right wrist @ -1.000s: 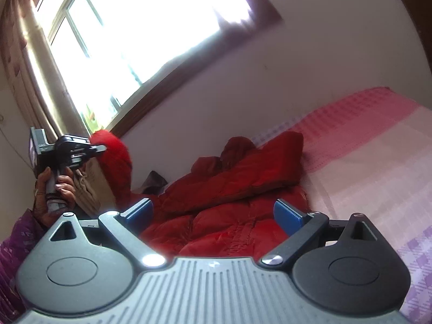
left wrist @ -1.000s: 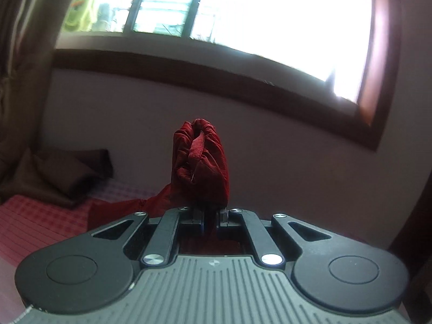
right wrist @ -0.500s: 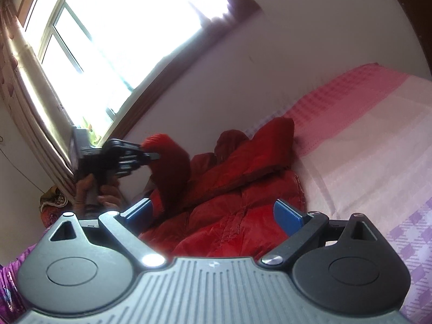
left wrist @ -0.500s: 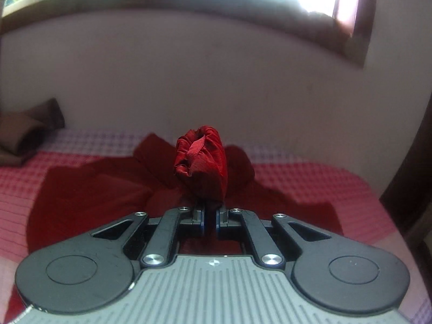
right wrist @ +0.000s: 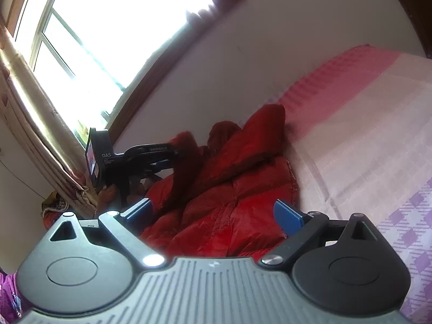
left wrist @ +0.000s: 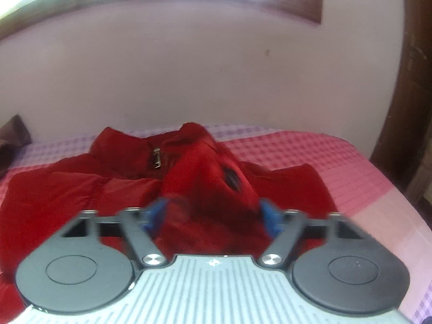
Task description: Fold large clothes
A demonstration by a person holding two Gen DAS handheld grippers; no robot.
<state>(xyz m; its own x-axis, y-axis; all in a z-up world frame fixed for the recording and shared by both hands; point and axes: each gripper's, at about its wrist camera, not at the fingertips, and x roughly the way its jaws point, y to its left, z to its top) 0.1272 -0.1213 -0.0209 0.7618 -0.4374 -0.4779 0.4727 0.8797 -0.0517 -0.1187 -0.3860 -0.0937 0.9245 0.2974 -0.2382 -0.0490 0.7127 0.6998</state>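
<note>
Both left tongs (left wrist: pixel 213 216) jaws opening, red sleeve (left wrist: pixel 208 178) released, lower.

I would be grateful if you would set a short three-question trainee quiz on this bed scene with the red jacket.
1. True or false: the red jacket lies on a checked bedspread.
2. What metal part shows near the jacket's collar in the left wrist view?
3. Multiple choice: the right tool is A) shut on the jacket, B) open with nothing pinched, C) out of view.

Key
1. True.
2. The zipper pull.
3. B. Its blue pads stand wide apart above the jacket. The left tool is opening, with the sleeve between its pads.
</note>
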